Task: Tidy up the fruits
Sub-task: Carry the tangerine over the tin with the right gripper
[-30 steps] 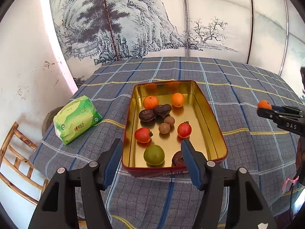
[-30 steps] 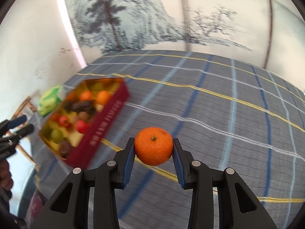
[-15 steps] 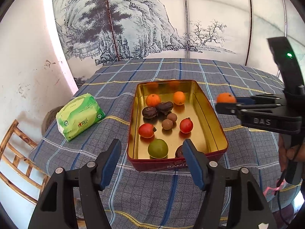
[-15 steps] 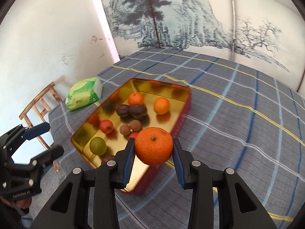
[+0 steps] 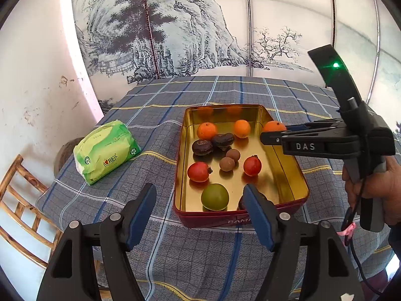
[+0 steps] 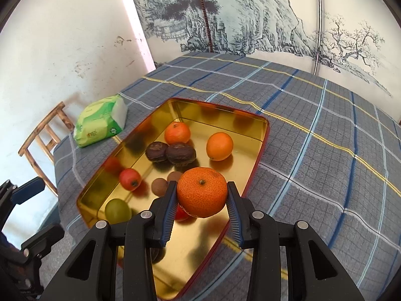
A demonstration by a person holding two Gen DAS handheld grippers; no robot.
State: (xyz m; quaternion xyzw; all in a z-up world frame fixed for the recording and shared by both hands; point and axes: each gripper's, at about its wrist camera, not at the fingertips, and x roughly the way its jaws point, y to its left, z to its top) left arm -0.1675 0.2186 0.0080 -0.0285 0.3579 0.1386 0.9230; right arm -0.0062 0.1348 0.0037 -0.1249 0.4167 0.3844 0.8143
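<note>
We carry a pebbly-skinned mandarin (image 6: 202, 195), pinched between the ribbed pads of our right gripper (image 6: 202, 209), above the tin's (image 6: 265, 135) near end, probably so it can drop beside the other two orange fruits. Our left gripper (image 5: 200, 212) hangs empty short of the tin, its jaws opening. The tin is a shallow rectangle, glossy gold inside, mirroring the round fruits.

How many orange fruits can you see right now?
3. Two lie at the far end of the tin: one by the dark fruits, one apart. The third is clamped in the right gripper above the tin.
</note>
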